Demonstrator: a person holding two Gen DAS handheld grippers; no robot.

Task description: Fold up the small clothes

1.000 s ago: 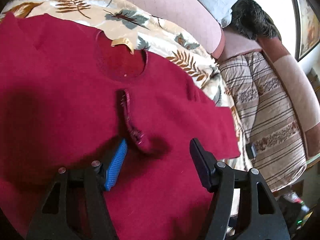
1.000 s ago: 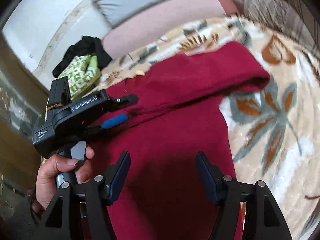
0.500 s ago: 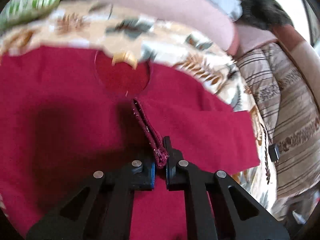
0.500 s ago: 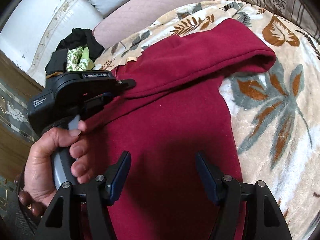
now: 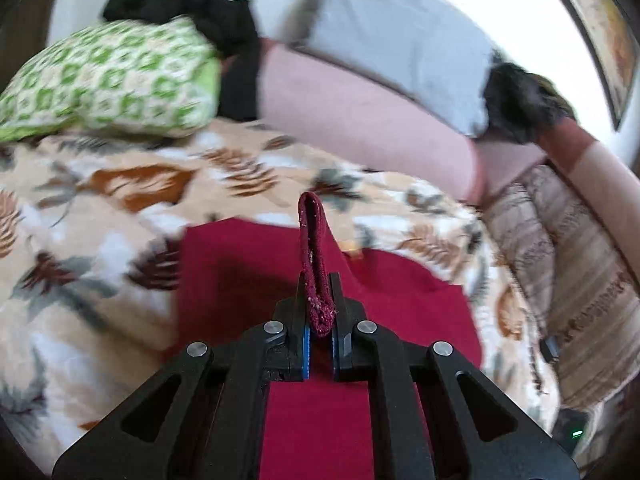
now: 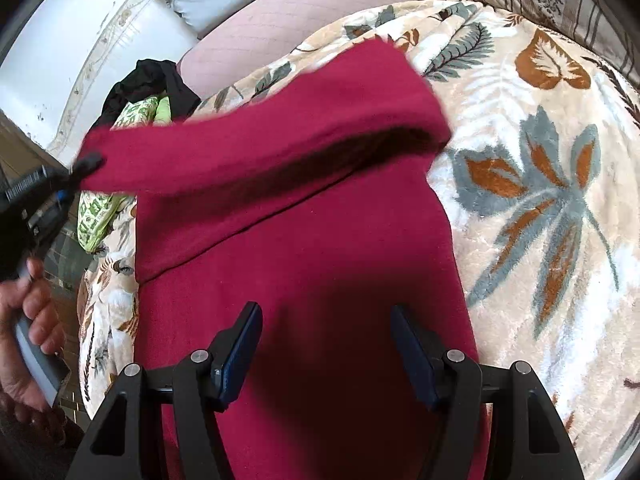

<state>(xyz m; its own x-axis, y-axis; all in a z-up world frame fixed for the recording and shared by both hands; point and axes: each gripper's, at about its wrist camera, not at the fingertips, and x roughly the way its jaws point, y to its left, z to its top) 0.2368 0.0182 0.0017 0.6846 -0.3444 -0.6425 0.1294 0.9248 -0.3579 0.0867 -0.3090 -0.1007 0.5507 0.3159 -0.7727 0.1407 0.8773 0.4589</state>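
1. We are clamping our left tool [image 5: 319, 330] on a folded edge of the red sweater [image 6: 304, 272]; the pinched fabric is standing up in a narrow ridge between the two closed fingers.
2. We are holding that gripped part lifted off the leaf-print blanket [image 6: 540, 184], so a broad band of the sweater is hanging in the air across its own lower half.
3. The rest of the sweater is lying flat on the blanket, with blanket showing on both sides of it.
4. We are holding our right tool [image 6: 326, 354] over the flat lower part of the sweater with its fingers spread wide apart and nothing between them.
5. A green patterned pillow [image 5: 116, 84] is sitting at the blanket's far edge, and something black [image 5: 192, 8], probably a piece of clothing though blur is hiding its shape, is lying just behind it.
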